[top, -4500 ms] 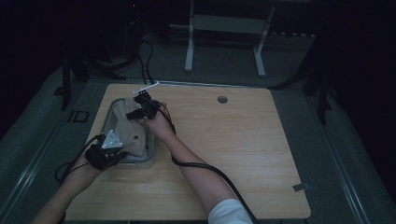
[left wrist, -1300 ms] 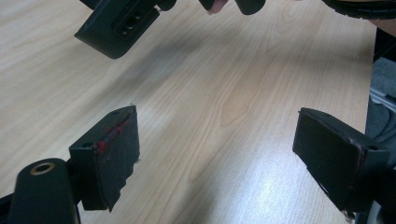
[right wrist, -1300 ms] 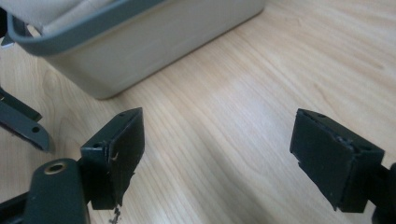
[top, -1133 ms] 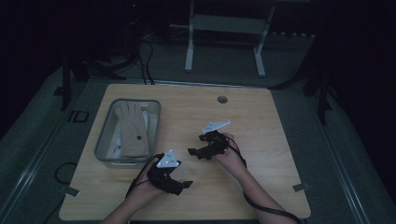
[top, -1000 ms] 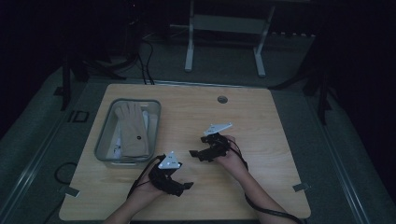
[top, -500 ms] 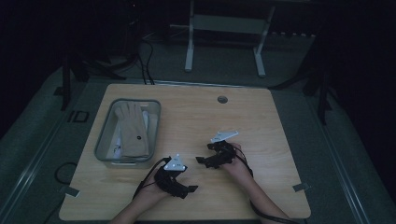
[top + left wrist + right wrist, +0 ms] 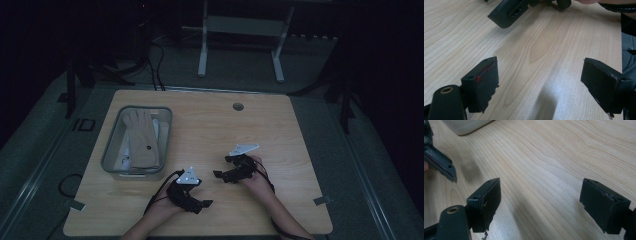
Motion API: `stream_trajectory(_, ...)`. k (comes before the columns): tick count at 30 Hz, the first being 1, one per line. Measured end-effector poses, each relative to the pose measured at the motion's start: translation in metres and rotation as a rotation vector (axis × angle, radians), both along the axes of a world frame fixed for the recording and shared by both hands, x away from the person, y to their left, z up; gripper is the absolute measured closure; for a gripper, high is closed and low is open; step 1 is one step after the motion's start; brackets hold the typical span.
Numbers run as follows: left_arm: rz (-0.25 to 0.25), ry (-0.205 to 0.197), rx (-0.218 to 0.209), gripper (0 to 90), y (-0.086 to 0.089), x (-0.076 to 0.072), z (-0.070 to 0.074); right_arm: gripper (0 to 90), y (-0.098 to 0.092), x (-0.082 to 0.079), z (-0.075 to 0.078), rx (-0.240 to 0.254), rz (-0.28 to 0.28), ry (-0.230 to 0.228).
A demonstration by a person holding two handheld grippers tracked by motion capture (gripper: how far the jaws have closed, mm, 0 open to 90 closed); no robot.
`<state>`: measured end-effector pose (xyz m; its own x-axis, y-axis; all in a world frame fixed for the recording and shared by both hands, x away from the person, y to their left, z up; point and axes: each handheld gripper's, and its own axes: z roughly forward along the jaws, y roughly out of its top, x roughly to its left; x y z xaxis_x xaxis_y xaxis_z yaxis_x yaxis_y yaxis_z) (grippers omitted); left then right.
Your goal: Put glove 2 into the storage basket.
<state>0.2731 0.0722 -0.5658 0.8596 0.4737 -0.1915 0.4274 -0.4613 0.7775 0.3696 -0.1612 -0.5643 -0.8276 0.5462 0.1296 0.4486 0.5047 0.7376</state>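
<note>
Both grippers sit low over the table (image 7: 280, 125) near its front edge, and nothing is between their jaws. The left gripper (image 7: 202, 204) gapes wide over bare wood; the right gripper (image 7: 223, 175), just beside it, gapes too. The beige glove (image 7: 141, 137) lies in the clear bin (image 7: 111, 155) by the left edge, well apart from both.
</note>
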Motion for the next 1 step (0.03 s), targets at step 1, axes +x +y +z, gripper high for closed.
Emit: stream_trajectory(1,0.0,0.0,0.003,15.0,0.0001,0.0001,0.0001,17.2,0.0,0.0002,-0.0004,-0.002,-0.003,0.003)
